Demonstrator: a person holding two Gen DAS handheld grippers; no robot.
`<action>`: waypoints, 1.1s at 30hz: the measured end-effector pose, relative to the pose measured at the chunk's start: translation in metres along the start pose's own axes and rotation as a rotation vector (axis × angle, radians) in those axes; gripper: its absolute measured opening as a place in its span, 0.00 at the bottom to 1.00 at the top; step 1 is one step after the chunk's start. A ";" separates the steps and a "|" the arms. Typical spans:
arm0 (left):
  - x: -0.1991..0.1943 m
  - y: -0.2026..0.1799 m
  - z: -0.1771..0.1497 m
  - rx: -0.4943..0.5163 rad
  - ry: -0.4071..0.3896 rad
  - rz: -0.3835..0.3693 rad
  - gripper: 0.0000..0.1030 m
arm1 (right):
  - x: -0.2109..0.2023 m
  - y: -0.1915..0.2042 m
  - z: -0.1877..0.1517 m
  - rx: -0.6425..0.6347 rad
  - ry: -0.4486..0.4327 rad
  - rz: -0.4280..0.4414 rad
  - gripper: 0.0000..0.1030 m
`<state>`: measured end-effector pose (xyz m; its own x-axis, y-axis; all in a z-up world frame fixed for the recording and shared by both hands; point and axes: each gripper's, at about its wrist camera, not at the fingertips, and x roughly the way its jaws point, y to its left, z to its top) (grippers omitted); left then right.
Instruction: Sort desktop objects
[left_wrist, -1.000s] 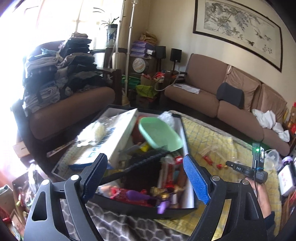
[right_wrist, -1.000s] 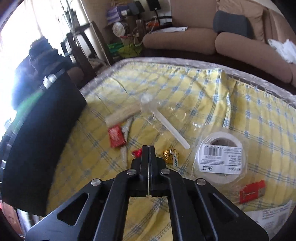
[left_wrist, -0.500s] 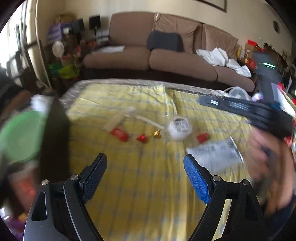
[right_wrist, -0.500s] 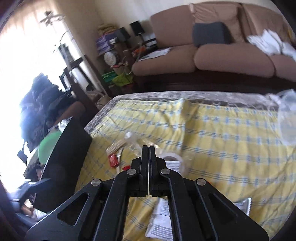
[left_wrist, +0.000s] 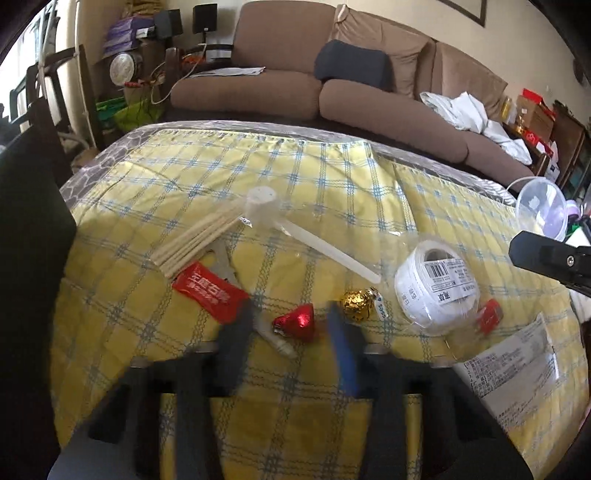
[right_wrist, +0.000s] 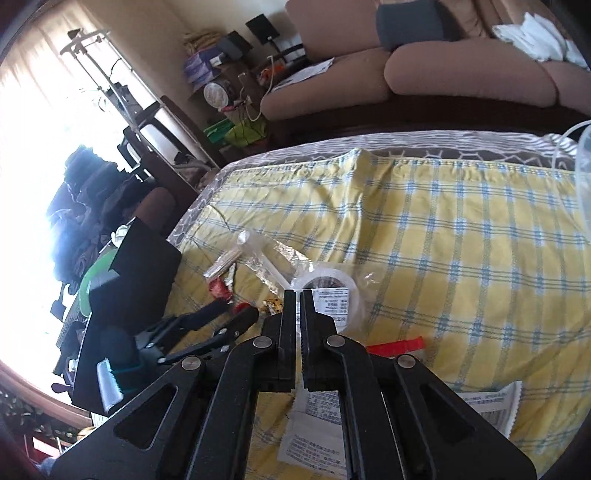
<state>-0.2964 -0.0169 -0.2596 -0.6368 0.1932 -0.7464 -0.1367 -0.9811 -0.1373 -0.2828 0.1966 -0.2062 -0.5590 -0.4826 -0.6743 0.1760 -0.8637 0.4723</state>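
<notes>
Surface: a table is wearing a yellow checked cloth (left_wrist: 321, 192) (blue lines) over a grey patterned cover.
Middle: a white scoop (left_wrist: 295, 229) and a bundle of sticks (left_wrist: 195, 240) are lying together.
Nearer edge: a red packet (left_wrist: 208, 290), red foil sweet (left_wrist: 295, 318) and gold foil sweet (left_wrist: 356, 302) are sitting close together.
Right: a bagged white tape roll (left_wrist: 436, 284) is resting beside printed papers (left_wrist: 517, 373).

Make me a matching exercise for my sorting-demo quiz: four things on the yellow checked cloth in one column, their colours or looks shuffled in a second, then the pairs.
Things:
1. foil kiss candy
2. foil ball candy
3. tape roll
4. stick bundle

Looks:
A. white, with a barcode label
B. pale wood
C. red
D. gold

Pairs: 1-C, 2-D, 3-A, 4-B
</notes>
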 end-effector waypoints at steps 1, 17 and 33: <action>-0.002 0.005 0.000 -0.028 -0.005 -0.038 0.19 | 0.002 0.001 0.000 -0.003 0.006 0.002 0.04; -0.196 0.035 -0.023 -0.016 -0.113 -0.035 0.19 | 0.066 0.060 -0.018 -0.209 0.075 -0.064 0.15; -0.304 0.071 -0.044 -0.022 -0.283 0.266 0.19 | 0.065 0.060 -0.021 -0.193 -0.018 -0.123 0.09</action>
<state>-0.0789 -0.1459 -0.0713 -0.8321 -0.0752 -0.5494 0.0763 -0.9969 0.0209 -0.2921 0.1107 -0.2337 -0.5998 -0.3712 -0.7088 0.2571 -0.9283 0.2686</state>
